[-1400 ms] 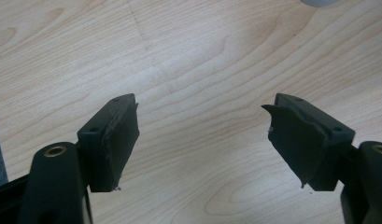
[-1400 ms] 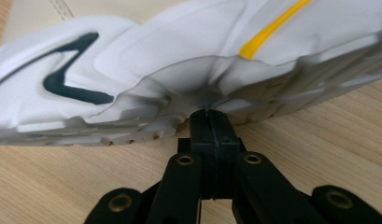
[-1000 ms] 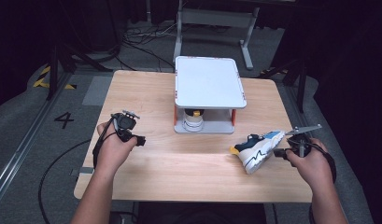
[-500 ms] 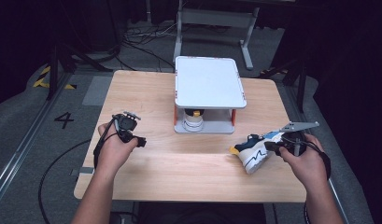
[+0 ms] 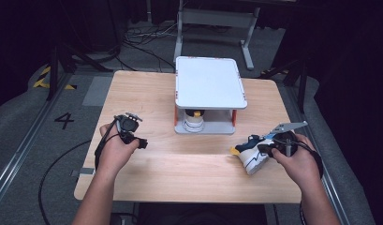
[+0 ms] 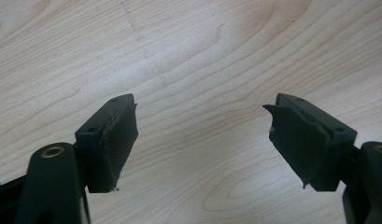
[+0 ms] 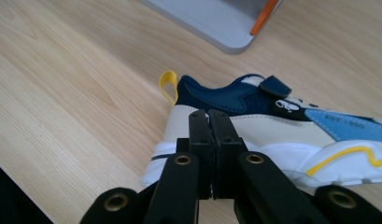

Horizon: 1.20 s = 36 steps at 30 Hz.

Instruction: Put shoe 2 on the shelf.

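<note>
One shoe (image 5: 251, 151) lies on its side at the counter's (image 5: 180, 173) right front, white with navy, blue and yellow. The right tongs (image 7: 210, 122), one of two, sit just at its heel with jaws pressed together, gripping nothing visible. The left tongs (image 6: 202, 135) gape wide over bare wood, empty. One white stand (image 5: 210, 89) shelters a small bottle (image 5: 195, 120). The floor (image 5: 20, 117) reads "4".

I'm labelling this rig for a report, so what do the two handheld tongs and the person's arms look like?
Both tongs, left and right, are black, with flat padded jaws on riveted black links. Black cables trail from each toward the wrists. The right one carries a grey three-cornered plate. The forearms are bare, without sleeves.
</note>
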### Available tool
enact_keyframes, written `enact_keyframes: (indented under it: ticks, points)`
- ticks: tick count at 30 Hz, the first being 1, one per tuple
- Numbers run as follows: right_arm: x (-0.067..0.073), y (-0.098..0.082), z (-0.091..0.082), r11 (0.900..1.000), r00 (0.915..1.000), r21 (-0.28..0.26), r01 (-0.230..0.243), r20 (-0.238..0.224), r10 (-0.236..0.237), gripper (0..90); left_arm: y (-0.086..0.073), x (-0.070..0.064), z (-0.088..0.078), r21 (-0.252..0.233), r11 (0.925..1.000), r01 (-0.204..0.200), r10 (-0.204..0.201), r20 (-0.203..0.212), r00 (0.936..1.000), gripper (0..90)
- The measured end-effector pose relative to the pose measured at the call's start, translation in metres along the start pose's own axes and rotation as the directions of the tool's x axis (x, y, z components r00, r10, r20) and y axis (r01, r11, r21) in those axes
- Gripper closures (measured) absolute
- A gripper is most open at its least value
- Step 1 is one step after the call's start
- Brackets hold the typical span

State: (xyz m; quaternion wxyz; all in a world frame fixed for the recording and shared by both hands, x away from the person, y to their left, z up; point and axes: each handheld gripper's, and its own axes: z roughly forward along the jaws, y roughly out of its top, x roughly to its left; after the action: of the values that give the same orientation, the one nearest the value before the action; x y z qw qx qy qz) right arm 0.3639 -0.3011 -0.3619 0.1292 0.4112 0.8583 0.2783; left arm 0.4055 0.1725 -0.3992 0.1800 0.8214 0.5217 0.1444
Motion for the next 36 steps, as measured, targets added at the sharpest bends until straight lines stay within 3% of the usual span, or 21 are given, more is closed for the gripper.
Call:
enact_keyframes:
  ticks: [5, 11, 16, 20, 23, 28, 31, 32, 34, 36]
  points:
    - [-0.001, -0.005, 0.014, 0.996, 1.0, 0.086, -0.007, 0.005, 0.007, 90.0, 0.0, 0.001, 0.0, -0.003, 1.0, 0.002, -0.002, 0.001, 1.0, 23.8]
    - [-0.001, -0.008, 0.015, 0.997, 0.9997, 0.077, -0.024, 0.01, 0.023, 90.0, 0.001, 0.0, 0.0, -0.002, 1.0, 0.002, -0.002, 0.005, 1.0, 23.7]
    - [-0.001, -0.014, 0.006, 0.994, 0.9987, 0.102, -0.05, 0.014, 0.049, 90.0, 0.002, -0.001, 0.002, -0.001, 1.0, -0.002, 0.002, 0.007, 1.0, 23.6]
    - [-0.004, -0.026, -0.007, 0.979, 0.9959, 0.185, -0.09, 0.018, 0.088, 90.0, 0.004, -0.002, 0.002, 0.001, 1.0, -0.008, 0.008, 0.011, 0.9999, 23.6]
    - [-0.006, -0.033, -0.01, 0.961, 0.9945, 0.256, -0.104, 0.023, 0.102, 90.0, 0.006, -0.003, 0.002, -0.002, 0.9999, -0.013, 0.013, 0.017, 0.9998, 23.6]
    - [-0.007, -0.037, -0.012, 0.954, 0.9932, 0.277, -0.116, 0.028, 0.113, 90.0, 0.008, -0.004, 0.003, 0.0, 0.9997, -0.024, 0.024, 0.021, 0.9995, 23.6]
    - [-0.007, -0.04, -0.012, 0.939, 0.9919, 0.32, -0.127, 0.037, 0.121, 90.0, 0.009, -0.004, 0.004, -0.004, 0.9997, -0.022, 0.022, 0.02, 0.9995, 23.6]
    - [-0.009, -0.042, -0.012, 0.929, 0.9917, 0.346, -0.128, 0.037, 0.123, 90.0, 0.01, -0.004, 0.004, -0.003, 0.9997, -0.024, 0.024, 0.02, 0.9995, 23.6]
    - [-0.01, -0.048, -0.009, 0.898, 0.9905, 0.419, -0.136, 0.041, 0.131, 90.0, 0.01, -0.005, 0.004, -0.001, 0.9996, -0.027, 0.027, 0.024, 0.9993, 23.5]
    - [-0.014, -0.054, 0.0, 0.878, 0.9903, 0.458, -0.135, 0.034, 0.134, 90.0, 0.012, -0.005, 0.005, -0.001, 0.9993, -0.037, 0.037, 0.027, 0.999, 23.5]
